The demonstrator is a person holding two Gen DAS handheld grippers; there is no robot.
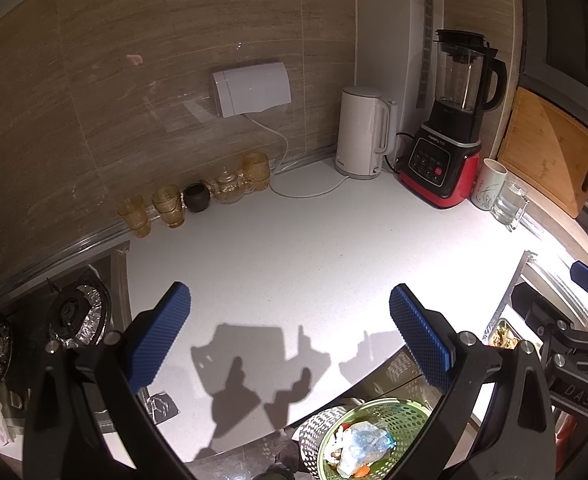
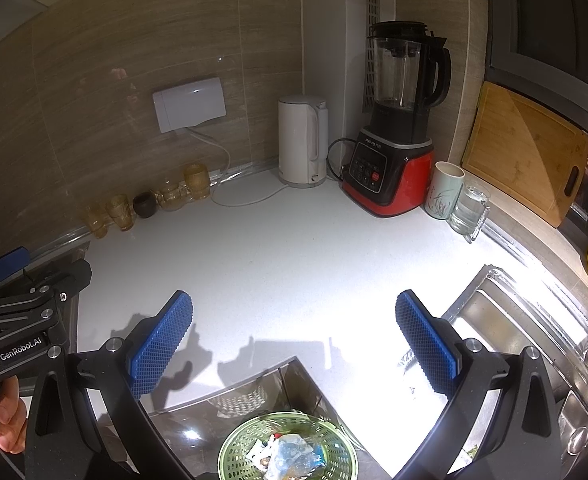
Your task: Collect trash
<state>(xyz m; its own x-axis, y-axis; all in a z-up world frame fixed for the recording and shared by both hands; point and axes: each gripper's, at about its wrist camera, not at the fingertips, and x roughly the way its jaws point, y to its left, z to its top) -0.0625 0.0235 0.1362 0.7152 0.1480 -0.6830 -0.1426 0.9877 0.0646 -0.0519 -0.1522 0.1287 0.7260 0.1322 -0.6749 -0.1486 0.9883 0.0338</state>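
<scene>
A green perforated basket stands below the counter's front edge and holds crumpled wrappers and scraps. It also shows in the right wrist view, with the trash inside. My left gripper is open and empty, held above the white counter. My right gripper is open and empty over the same counter. The right gripper's body shows at the right edge of the left wrist view. The left gripper's body shows at the left of the right wrist view.
Along the back wall stand amber glasses, a glass teapot, a white kettle, a red and black blender, a mug and a clear jug. A gas hob lies left, a sink right.
</scene>
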